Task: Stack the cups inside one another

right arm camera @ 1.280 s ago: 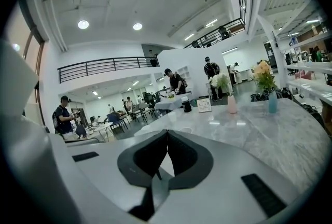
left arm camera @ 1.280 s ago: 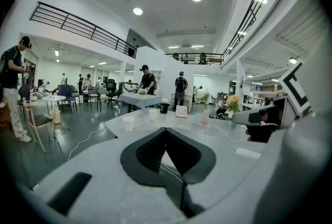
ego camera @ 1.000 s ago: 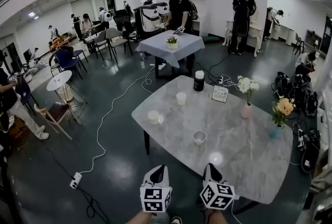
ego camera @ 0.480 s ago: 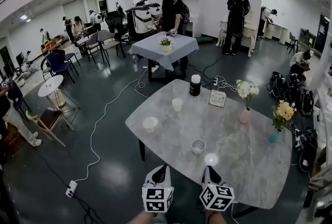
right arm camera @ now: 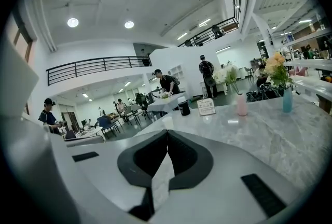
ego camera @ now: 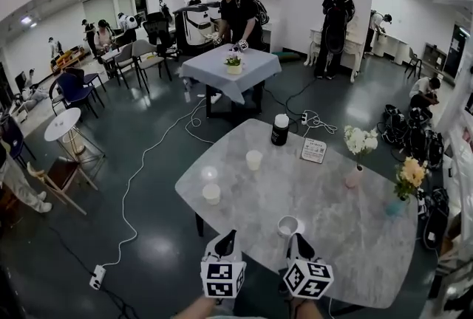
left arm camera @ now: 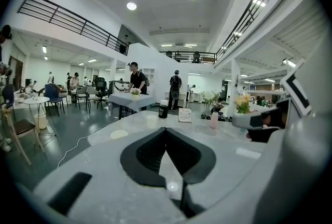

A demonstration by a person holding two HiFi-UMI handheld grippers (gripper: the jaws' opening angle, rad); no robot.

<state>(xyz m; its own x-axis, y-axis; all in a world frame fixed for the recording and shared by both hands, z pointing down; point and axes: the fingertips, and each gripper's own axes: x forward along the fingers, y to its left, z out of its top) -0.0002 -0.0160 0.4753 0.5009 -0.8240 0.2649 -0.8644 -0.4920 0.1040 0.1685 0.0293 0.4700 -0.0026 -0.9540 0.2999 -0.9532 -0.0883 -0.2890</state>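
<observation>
Head view: nearest cup [ego camera: 287, 226] near table [ego camera: 340, 184] edge

Your forearms [ego camera: 201, 308] are cut off by the head view's bottom edge, just below the table [ego camera: 332, 192]. Part of the table's near rim lies behind your right hand-held gripper [ego camera: 297, 239]. At the table's far side, the card's [ego camera: 313, 151] print is too small to read.
</observation>
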